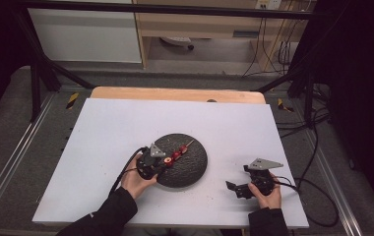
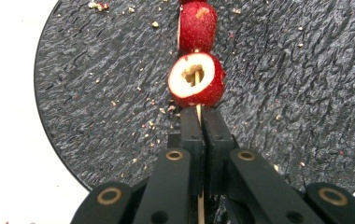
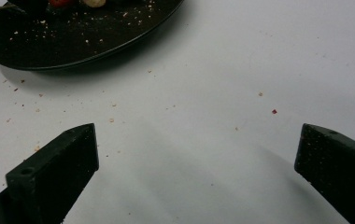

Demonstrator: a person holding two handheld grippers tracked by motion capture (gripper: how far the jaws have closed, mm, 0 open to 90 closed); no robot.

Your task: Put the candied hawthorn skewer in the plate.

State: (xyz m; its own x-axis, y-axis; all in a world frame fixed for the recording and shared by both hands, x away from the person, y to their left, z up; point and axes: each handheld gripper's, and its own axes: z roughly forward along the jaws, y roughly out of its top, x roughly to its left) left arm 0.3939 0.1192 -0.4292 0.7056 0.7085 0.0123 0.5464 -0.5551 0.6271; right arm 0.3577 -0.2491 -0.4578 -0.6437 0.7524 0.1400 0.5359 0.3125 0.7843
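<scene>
The skewer (image 2: 198,112) of red fruit lies over the dark textured round plate (image 1: 195,167), its bare wooden end pinched between the closed jaws of the left gripper (image 2: 199,122) at the plate's near-left side. In the left gripper view the nearest fruit (image 2: 197,79) (a hollowed hawthorn-like berry, cored so its pale flesh shows around the stick) sits just beyond the jaw tips, with a second red fruit (image 2: 197,25) behind it on the same stick. Crumbs are scattered over the plate and the white tabletop (image 1: 116,128).

The right gripper (image 3: 199,154) rests on the table well to the right of the plate, jaws spread wide with nothing between them.

The step in hand looks like steadying the stick so fruit can be worked along it. To do that well, the left grip should stay firm on the stick and level, since the thin wood could twist or slip. The right gripper would best approach along the stick's line, closing gently on one fruit rather than squashing it.
</scene>
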